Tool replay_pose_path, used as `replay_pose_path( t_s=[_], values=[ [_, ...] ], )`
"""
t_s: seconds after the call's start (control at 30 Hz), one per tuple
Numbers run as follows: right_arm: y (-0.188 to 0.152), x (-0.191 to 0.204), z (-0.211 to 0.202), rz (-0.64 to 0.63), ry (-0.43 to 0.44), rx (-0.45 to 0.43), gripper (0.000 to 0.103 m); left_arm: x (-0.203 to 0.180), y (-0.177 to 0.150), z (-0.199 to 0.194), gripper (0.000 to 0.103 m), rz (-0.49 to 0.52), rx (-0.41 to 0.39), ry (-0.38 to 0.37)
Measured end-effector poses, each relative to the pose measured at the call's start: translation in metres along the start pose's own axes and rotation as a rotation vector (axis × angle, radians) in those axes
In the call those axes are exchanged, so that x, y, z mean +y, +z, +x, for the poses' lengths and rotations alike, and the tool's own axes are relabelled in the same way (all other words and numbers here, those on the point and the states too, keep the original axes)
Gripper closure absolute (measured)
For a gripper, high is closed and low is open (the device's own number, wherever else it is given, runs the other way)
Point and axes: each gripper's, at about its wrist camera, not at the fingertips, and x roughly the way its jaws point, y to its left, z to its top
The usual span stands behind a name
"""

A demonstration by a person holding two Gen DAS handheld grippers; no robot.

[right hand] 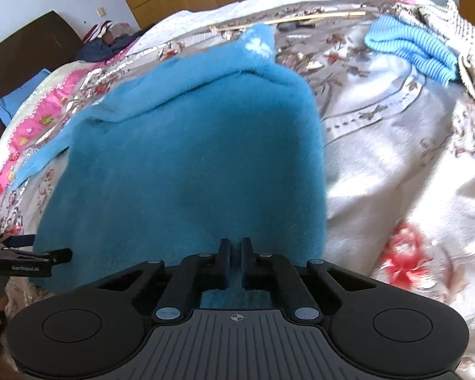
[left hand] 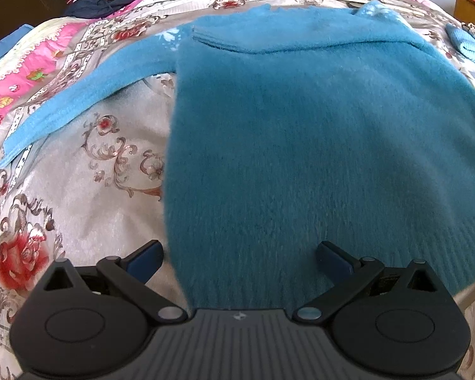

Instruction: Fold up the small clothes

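A fuzzy teal sweater [left hand: 300, 133] lies spread on the floral bedspread [left hand: 110, 158], hem toward me, its left sleeve [left hand: 79, 95] stretched out to the left. My left gripper [left hand: 239, 258] is open, its jaws wide apart over the hem's left part, holding nothing. In the right wrist view the sweater [right hand: 190, 158] has its right side folded over. My right gripper [right hand: 236, 253] is shut on the sweater's near edge, teal fabric pinched between the jaws. The left gripper [right hand: 31, 253] shows at that view's left edge.
A light blue ribbed garment [right hand: 408, 50] and a cream knit piece [right hand: 459, 31] lie at the bed's right. A pink quilt [left hand: 25, 76] and dark clothes [left hand: 91, 3] lie at the left. A thin stick [right hand: 288, 19] lies beyond the sweater. Wooden wardrobes stand behind.
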Motion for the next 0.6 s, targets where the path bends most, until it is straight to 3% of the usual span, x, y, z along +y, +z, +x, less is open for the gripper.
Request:
replay_pose_path(
  t_s=[0.17, 0.23, 0.3, 0.6],
  values=[
    [-0.01, 0.0, 0.012, -0.011, -0.029, 0.046, 0.099, -0.002, -0.004, 0.001, 0.0, 0.006, 0.008, 0.003],
    [-0.01, 0.005, 0.007, -0.04, -0.054, 0.028, 0.097, -0.002, -0.005, 0.0, 0.0, 0.008, 0.011, 0.004],
    [-0.008, 0.013, 0.0, -0.069, -0.073, 0.009, 0.089, -0.002, -0.007, -0.002, 0.0, 0.012, 0.014, 0.009],
    [-0.003, 0.037, -0.015, -0.21, -0.248, -0.061, 0.089, -0.012, -0.004, -0.017, 0.0, 0.051, -0.032, 0.034]
  ],
)
